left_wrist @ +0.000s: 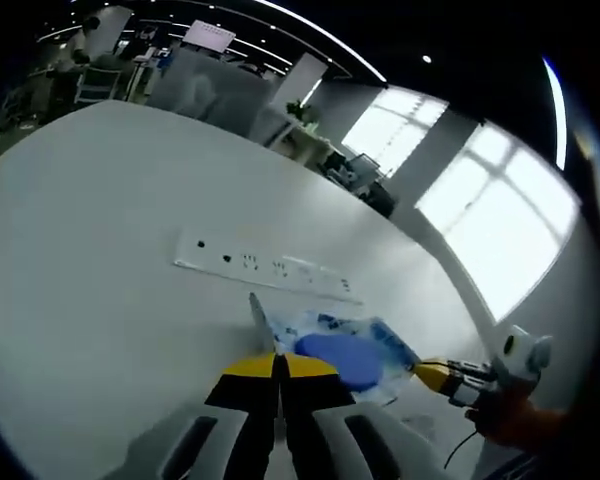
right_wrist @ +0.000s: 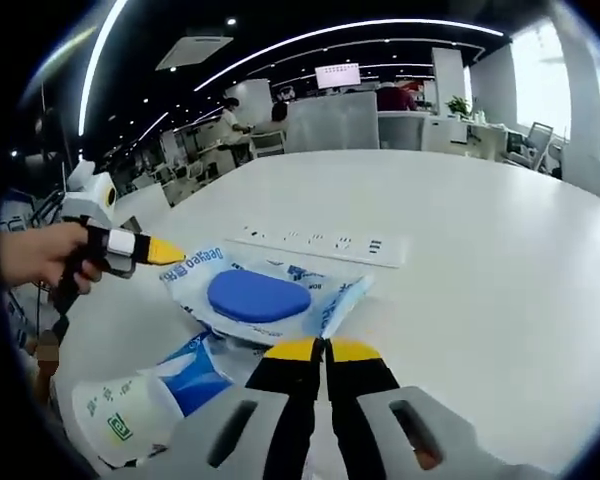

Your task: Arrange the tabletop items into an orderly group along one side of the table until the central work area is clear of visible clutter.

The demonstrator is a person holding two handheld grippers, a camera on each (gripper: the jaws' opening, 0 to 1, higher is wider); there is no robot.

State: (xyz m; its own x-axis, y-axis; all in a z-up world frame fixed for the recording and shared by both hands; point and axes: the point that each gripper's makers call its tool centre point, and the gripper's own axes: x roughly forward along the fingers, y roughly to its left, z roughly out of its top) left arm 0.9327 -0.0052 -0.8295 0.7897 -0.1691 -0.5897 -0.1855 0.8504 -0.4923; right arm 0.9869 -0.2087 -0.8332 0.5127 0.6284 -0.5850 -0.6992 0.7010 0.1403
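Observation:
A clear plastic packet with blue print and a blue oval pad inside lies on the white table. In the left gripper view the same packet lies just beyond my left gripper. That gripper is shut, with a thin corner of the packet's film rising from its yellow tips. My right gripper is shut, its yellow tips at the packet's near edge; I cannot tell whether film is pinched there. The left gripper meets the packet's left corner in the right gripper view. The right gripper sits by the packet's right end.
A white power strip lies flat just behind the packet, also the power strip in the left gripper view. A blue-and-white pack and a white item with a green logo lie near the table edge. Bare white table stretches beyond.

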